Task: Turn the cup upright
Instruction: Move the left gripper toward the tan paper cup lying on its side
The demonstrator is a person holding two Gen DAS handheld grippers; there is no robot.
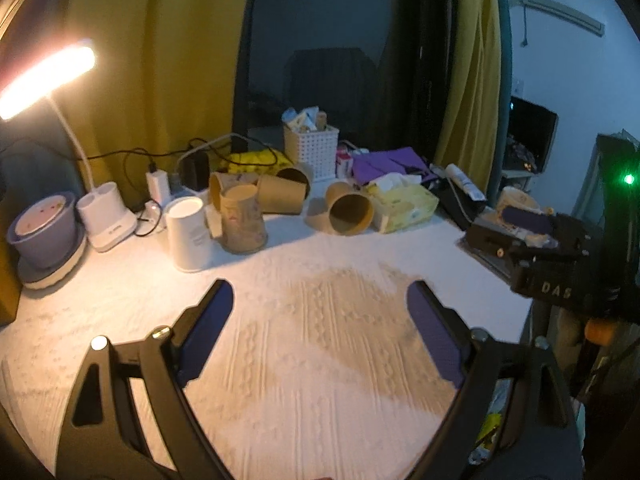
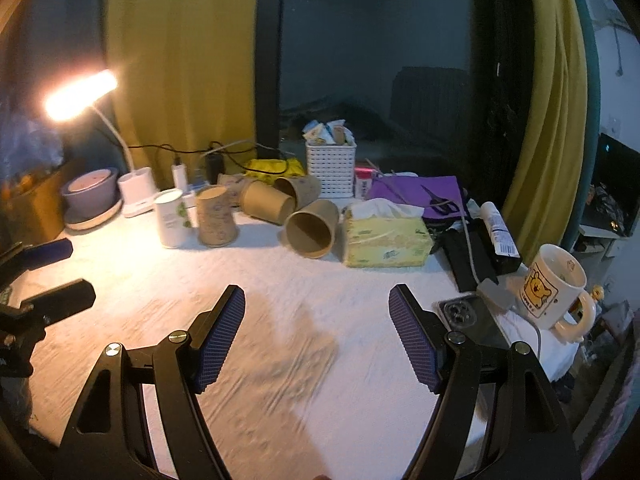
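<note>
Several brown paper cups lie on their sides at the back of the white cloth. One cup [image 1: 350, 213] [image 2: 311, 229] lies with its open mouth toward me, next to the tissue pack. A patterned brown cup [image 1: 242, 218] [image 2: 215, 216] stands mouth down beside a white cup [image 1: 189, 233] [image 2: 171, 218], also mouth down. My left gripper [image 1: 320, 292] is open and empty over the cloth. My right gripper [image 2: 317, 298] is open and empty, well short of the cups. The right gripper's body shows at the right edge of the left wrist view [image 1: 560, 264].
A lit desk lamp [image 1: 44, 76] stands at the left with a purple bowl [image 1: 42, 228]. A yellow tissue pack [image 2: 386, 238], a white basket [image 2: 331, 170], cables, purple cloth and scissors [image 2: 440, 202] fill the back. A Pooh mug [image 2: 554, 286] and a phone [image 2: 472, 320] sit at the right edge.
</note>
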